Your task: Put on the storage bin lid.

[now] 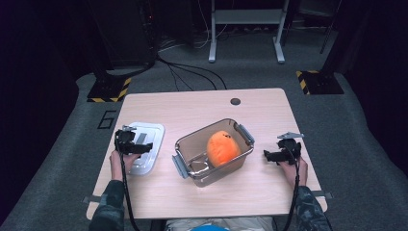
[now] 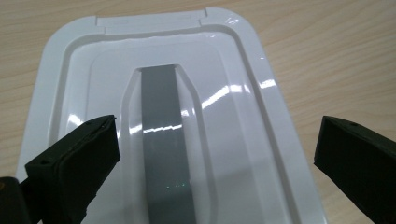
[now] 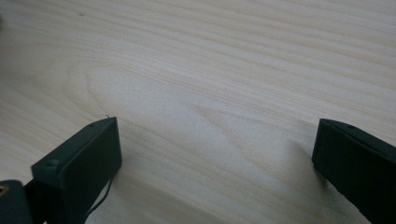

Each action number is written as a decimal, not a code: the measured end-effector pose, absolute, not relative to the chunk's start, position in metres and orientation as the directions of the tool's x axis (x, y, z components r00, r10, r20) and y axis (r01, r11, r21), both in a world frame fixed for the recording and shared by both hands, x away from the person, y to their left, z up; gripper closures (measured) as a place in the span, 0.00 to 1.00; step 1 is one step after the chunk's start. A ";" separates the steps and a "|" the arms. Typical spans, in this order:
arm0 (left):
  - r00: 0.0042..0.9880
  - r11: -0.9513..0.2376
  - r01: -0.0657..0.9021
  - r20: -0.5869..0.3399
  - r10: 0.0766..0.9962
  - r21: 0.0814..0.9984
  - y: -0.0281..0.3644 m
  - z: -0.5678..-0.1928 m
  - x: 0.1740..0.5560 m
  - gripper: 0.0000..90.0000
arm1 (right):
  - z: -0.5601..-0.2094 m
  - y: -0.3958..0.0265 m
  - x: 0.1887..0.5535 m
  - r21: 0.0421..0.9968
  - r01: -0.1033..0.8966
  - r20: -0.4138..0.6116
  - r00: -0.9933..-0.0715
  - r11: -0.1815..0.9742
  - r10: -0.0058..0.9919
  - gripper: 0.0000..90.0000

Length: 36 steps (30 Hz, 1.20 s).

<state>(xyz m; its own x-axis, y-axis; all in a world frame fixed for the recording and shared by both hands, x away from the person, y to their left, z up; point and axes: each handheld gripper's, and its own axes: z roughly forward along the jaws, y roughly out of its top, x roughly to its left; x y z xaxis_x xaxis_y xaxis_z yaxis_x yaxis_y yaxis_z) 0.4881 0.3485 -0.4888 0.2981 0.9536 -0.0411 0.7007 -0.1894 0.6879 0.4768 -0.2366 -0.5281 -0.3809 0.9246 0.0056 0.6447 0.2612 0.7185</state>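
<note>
Glossy white plastic, moulded in stepped rounded-rectangle ridges with a flat grey strip down its middle, forms the lid [image 2: 159, 121] lying flat on the pale wood-grain table [image 1: 202, 103], and the left gripper [image 2: 217, 154] hovers over it with its blocky black jaws spread wide, one to each side of the strip. Just right of the lid stands a clear rectangular plastic bin with grey side latches [image 1: 245, 134], holding a soft rounded orange plush toy [image 1: 222, 147]. Well apart at the table's right edge, the right gripper [image 3: 217, 154] hangs above bare wood, its jaws wide and empty.
</note>
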 end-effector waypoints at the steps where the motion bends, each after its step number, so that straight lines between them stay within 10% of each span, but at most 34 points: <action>1: 0.296 -0.190 0.703 -0.039 0.955 0.685 0.350 -0.490 0.489 0.00 | -0.528 -0.236 0.477 0.718 0.646 0.007 -0.380 0.260 0.925 0.01; 25: 0.201 -0.143 0.706 -0.002 0.980 0.693 0.360 -0.507 0.492 0.72 | -0.528 -0.237 0.477 0.718 0.645 0.007 -0.380 0.260 0.925 0.01; 36: 0.197 -0.158 0.703 0.024 0.980 0.693 0.359 -0.504 0.490 0.74 | -0.528 -0.237 0.477 0.718 0.645 0.006 -0.380 0.260 0.925 0.01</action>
<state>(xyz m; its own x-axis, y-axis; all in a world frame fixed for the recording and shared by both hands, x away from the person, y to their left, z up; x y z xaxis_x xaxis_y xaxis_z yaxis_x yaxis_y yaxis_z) 0.4900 0.3591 -0.5039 0.1966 0.9802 0.0238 0.7034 -0.1579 0.6931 0.4766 -0.2367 -0.5280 -0.3796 0.9251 0.0064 0.6453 0.2598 0.7184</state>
